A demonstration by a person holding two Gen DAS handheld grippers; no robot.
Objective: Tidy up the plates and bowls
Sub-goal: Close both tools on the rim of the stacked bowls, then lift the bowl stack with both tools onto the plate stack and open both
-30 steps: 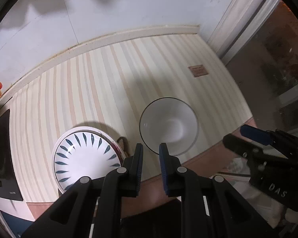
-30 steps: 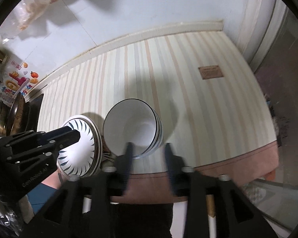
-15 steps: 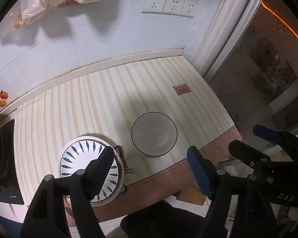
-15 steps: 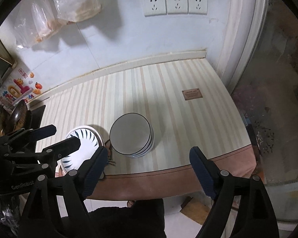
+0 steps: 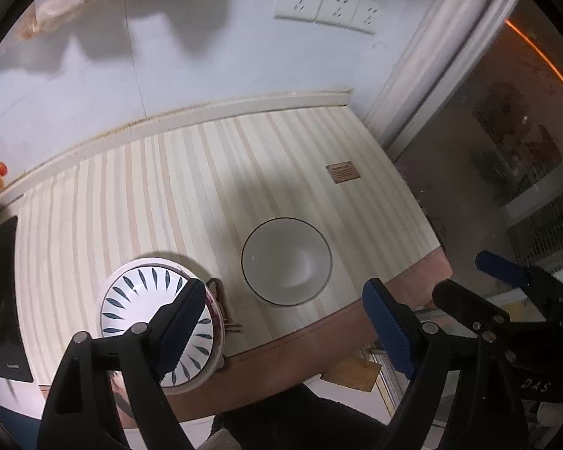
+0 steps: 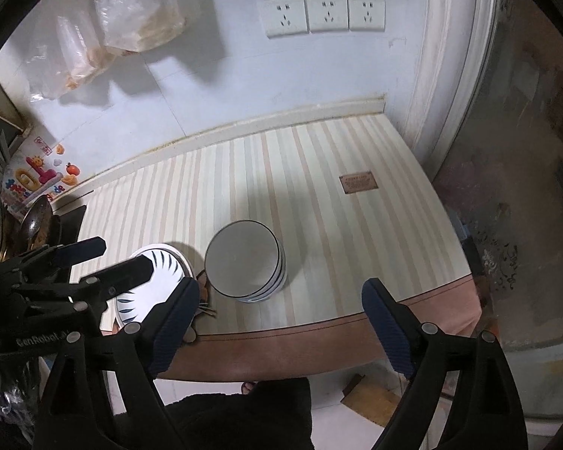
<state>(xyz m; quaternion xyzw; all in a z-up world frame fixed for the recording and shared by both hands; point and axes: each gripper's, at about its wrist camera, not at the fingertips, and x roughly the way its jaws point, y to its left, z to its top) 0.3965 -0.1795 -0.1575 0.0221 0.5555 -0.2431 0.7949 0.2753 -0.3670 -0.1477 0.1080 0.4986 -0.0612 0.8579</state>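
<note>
A stack of white bowls with dark rims [image 5: 287, 260] [image 6: 244, 258] stands near the front edge of the striped table [image 5: 169, 187]. Left of it sits a stack of plates with a blue leaf pattern [image 5: 142, 296] [image 6: 165, 262]. My left gripper [image 5: 283, 288] hovers well above the bowls, its jaws opening, with nothing between them. My right gripper [image 6: 280, 287] hangs over the same spot, jaws also opening and empty. Each gripper shows in the other's view: the right one [image 5: 465, 273] at the right edge, the left one [image 6: 122, 253] over the plates.
A small brown thing [image 5: 217, 300] lies between the plates and the bowls. A black cooktop [image 5: 0, 300] sits at the table's left end. Sockets [image 6: 321, 13] and hanging plastic bags [image 6: 139, 11] are on the back wall. A brown label [image 6: 358, 182] lies far right.
Both grippers went from nearly shut to wide open and rose away from the table. The bowls and plates now look smaller and farther below; neither stack has moved.
</note>
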